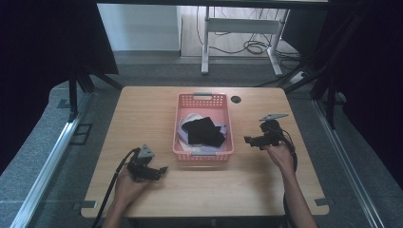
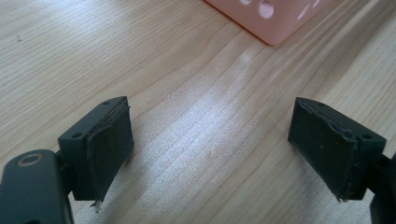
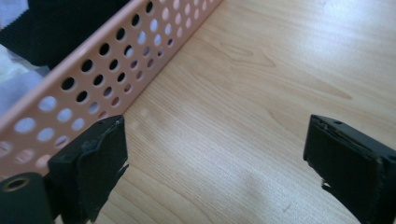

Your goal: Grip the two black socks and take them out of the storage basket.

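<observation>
Wooden table (image 1: 142,114), unlabelled pink basket (image 1: 203,99), seemingly.

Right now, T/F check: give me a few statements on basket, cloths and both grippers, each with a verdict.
1. The pink basket stands on the table between the two grippers. True.
2. A black cloth lies on top of the lighter cloths in the basket. True.
3. The left gripper is shut on a cloth. False: its jaws stand wide apart over bare wood, nothing between them.
4. The right gripper is inside the basket. False: it is outside, beside the basket's perforated wall, jaws open and empty.
5. The basket lies tipped on its side. False: it sits upright, opening up.
</observation>
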`<state>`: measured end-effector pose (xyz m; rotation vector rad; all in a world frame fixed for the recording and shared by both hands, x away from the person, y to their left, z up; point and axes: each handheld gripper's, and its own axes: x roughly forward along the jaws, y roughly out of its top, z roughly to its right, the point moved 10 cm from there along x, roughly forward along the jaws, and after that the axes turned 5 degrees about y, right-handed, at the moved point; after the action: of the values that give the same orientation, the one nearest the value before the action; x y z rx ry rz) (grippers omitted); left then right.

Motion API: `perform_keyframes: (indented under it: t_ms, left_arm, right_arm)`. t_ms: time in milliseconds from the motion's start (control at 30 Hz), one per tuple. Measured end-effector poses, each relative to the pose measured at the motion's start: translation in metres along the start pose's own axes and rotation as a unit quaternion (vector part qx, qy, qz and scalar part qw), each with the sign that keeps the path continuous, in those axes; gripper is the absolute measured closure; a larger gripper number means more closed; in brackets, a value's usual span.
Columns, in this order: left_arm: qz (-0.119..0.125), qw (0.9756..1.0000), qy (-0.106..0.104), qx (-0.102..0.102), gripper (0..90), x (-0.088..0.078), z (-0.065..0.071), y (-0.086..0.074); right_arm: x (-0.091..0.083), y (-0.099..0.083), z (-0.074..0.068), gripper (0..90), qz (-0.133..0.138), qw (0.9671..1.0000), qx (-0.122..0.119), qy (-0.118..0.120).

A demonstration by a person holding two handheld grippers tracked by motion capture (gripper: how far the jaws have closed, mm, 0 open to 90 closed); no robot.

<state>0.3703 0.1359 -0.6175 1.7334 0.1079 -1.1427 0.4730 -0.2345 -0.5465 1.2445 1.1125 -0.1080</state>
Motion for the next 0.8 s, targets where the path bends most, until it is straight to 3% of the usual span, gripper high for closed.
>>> perform_keyframes:
  t_ms: [100, 467, 800]
  left_arm:
    - [0.000, 1.0000, 0.000, 0.000, 13.7, 0.000, 0.000, 0.000]
    - [-0.001, 1.0000, 0.000, 0.002, 13.7, 0.000, 0.000, 0.000]
    - [-0.001, 1.0000, 0.000, 0.002, 13.7, 0.000, 0.000, 0.000]
  right_arm:
    - [-0.002, 0.007, -0.005, 0.0, 0.018, 0.9998, -0.001, 0.006]
    - [-0.014, 0.033, -0.025, 0.0, 0.050, 0.9982, -0.011, 0.030]
    - [-0.011, 0.051, -0.044, 0.0, 0.051, 0.9969, -0.025, 0.054]
